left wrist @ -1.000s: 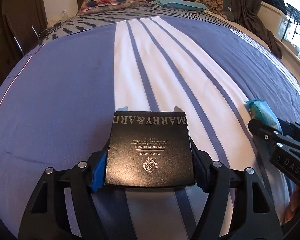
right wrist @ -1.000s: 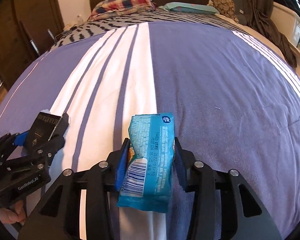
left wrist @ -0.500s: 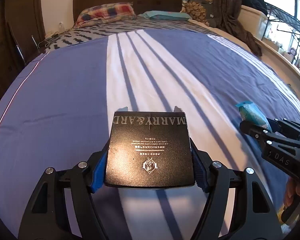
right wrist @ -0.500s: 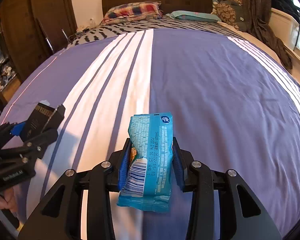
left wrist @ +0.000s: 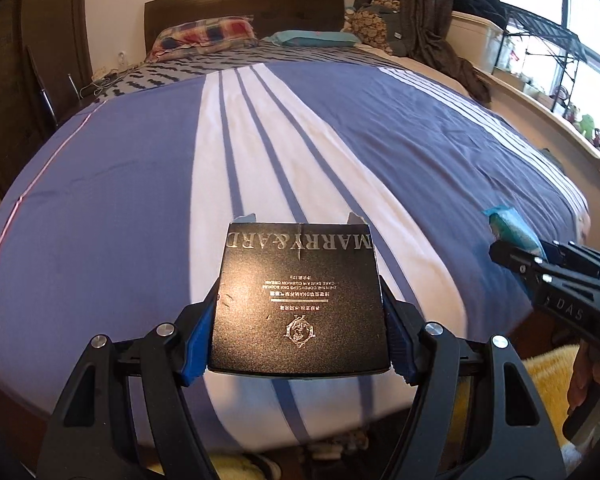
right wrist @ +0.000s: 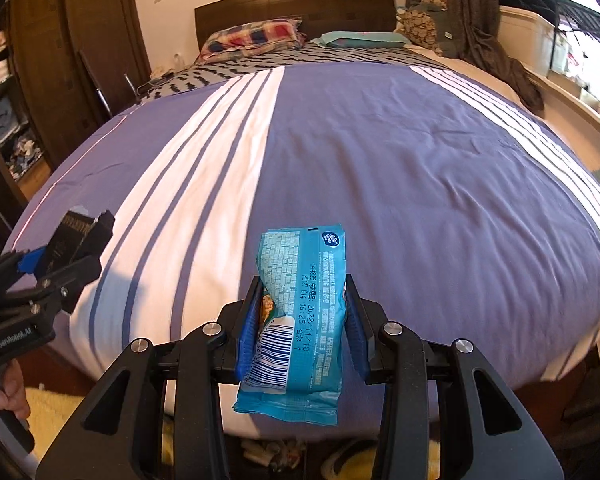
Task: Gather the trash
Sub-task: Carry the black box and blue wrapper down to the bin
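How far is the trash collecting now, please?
Done: both pieces are picked up. In hand: the left hand-held gripper clamps the black box; the right hand-held gripper clamps the blue wrapper, above the bed's foot. Left: dropping them; no bin is visible.

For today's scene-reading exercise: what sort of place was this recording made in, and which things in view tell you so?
A bedroom, very likely in a home. A large bed with a striped purple and white cover fills the view, pillows lie against a dark wooden headboard, and a wardrobe with folded clothes stands to the left.
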Tool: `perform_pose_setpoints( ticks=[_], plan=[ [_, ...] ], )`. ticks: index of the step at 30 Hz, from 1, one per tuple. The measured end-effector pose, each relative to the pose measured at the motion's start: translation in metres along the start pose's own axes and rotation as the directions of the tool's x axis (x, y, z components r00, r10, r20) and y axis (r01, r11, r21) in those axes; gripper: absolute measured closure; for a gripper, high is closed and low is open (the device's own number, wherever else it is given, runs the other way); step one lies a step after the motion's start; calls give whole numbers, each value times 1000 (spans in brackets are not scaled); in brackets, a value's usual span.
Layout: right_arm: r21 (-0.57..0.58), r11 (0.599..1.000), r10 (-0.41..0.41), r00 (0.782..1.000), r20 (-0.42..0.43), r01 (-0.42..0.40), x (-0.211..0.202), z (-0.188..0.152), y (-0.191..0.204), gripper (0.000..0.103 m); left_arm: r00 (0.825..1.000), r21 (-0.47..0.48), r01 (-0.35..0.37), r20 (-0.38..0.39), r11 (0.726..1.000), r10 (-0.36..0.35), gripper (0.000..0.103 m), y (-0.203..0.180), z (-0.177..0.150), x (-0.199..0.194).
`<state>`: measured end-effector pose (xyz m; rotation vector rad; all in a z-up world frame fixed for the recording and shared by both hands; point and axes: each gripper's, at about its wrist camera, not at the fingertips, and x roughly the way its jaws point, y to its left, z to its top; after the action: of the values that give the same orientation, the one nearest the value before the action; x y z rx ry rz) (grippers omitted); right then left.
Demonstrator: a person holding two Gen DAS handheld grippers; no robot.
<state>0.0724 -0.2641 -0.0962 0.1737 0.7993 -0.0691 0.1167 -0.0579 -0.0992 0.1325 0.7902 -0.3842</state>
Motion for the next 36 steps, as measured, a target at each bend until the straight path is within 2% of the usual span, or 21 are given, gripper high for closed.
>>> perform_pose_setpoints(
  ticks=[6, 12, 15, 22, 24, 28, 36],
  plan=[
    [5, 1000, -13, 1000, -24, 14, -21, -46, -7, 64, 1000, -15, 18, -23, 1000, -18, 36, -13, -56, -16],
    [7, 999, 32, 995, -94, -31, -20, -92, 2, 64, 995, -2, 29, -99, 1000, -29, 36, -25, -109, -12],
    [-1, 998, 67, 986, -156, -68, -9, -112, 14, 64, 989, -11, 34, -143, 999, -35, 36, -25, -130, -6],
    [-16, 995, 87, 957, -276, -95, 26, -143, 31, 64, 971, -30, 38, -237, 999, -44, 36, -24, -167, 18],
    [-12, 996, 83, 949, -304, -91, 37, -147, 32, 64, 961, -34, 37, -274, 999, -45, 36, -23, -178, 30],
    [38, 992, 124, 916, -380, -119, 62, -159, 31, 64, 935, -44, 47, -350, 998, -59, 36, -21, -195, 57],
    [62, 992, 124, 874, -470, -107, 105, -181, 34, 64, 871, -71, 89, -479, 994, -112, 36, -27, -215, 105]
  ],
)
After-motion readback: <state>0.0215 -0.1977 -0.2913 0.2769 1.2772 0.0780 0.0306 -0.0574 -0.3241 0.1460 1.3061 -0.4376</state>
